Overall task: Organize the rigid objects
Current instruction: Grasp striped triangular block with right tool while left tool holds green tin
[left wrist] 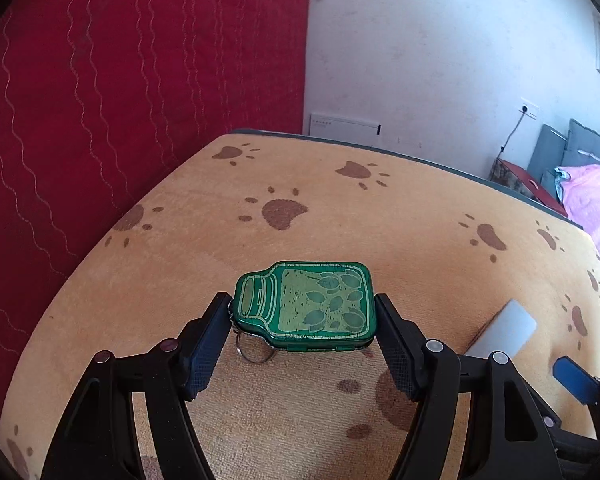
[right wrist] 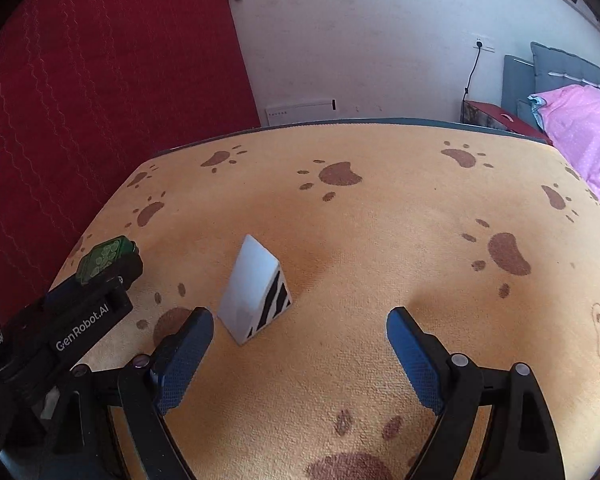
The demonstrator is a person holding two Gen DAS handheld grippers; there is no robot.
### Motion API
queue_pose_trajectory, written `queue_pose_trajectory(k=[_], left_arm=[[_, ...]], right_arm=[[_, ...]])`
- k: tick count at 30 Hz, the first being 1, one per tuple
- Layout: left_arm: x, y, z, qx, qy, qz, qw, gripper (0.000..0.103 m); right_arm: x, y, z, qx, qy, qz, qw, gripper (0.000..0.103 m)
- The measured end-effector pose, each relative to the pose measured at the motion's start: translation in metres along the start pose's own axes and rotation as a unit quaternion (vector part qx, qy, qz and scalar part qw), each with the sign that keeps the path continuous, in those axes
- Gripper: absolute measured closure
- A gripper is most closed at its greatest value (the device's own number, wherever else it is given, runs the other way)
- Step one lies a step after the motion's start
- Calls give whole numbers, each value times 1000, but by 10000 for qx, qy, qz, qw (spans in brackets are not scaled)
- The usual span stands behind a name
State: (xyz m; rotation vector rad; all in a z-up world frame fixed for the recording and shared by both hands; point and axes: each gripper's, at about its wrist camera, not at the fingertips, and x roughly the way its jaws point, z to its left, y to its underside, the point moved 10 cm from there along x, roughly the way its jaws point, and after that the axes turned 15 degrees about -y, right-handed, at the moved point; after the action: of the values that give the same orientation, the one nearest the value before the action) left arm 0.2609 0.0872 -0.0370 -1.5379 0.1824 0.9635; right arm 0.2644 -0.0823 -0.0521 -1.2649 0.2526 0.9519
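Left gripper (left wrist: 304, 312): jaws closed on the green tin (left wrist: 312, 304), one pad on its neck end, the other on its base end; the tin sits lifted clear of the bench (left wrist: 340, 208).
Green tin: flat, jar-shaped, leaf print uppermost; a metal key ring (left wrist: 256, 350) hangs from its near-left corner.
Right gripper (right wrist: 300, 322): jaws wide, nothing between them; it hovers over the bench.
White box (right wrist: 256, 292): small, with black stripes on one face, resting on the bench just ahead of the right gripper's left finger, outside the gap.
Bench: covered by an orange cloth with brown paw prints; red curtain (left wrist: 120, 80) behind.
Task status (judged): one object held, one awaiting a grasp.
Risk 1 (judged): the tin is gripped end to end on smooth metal, so a tilt or jolt could let it pivot or slide out.
Risk 2 (judged): the dangling ring could snag the cloth on set-down.
Risk 3 (judged): closing from the present offset would push the box aside.
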Motion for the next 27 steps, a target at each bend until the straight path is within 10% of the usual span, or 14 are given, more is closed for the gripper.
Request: queue_pose_trajectory(k=[9,18,27], left_arm=[[13,4,14,-276,-130,295,9991,32],[16,6,15,-320,-114,393,9986,32],[19,6,15,-315,-46,439,9985,32]], right_arm=[[24,-14,3,33,63,89,9999,17],[34,-10,16,-489,229,356,9979,54],[9,-6,14,-585,78,247,9979,56]])
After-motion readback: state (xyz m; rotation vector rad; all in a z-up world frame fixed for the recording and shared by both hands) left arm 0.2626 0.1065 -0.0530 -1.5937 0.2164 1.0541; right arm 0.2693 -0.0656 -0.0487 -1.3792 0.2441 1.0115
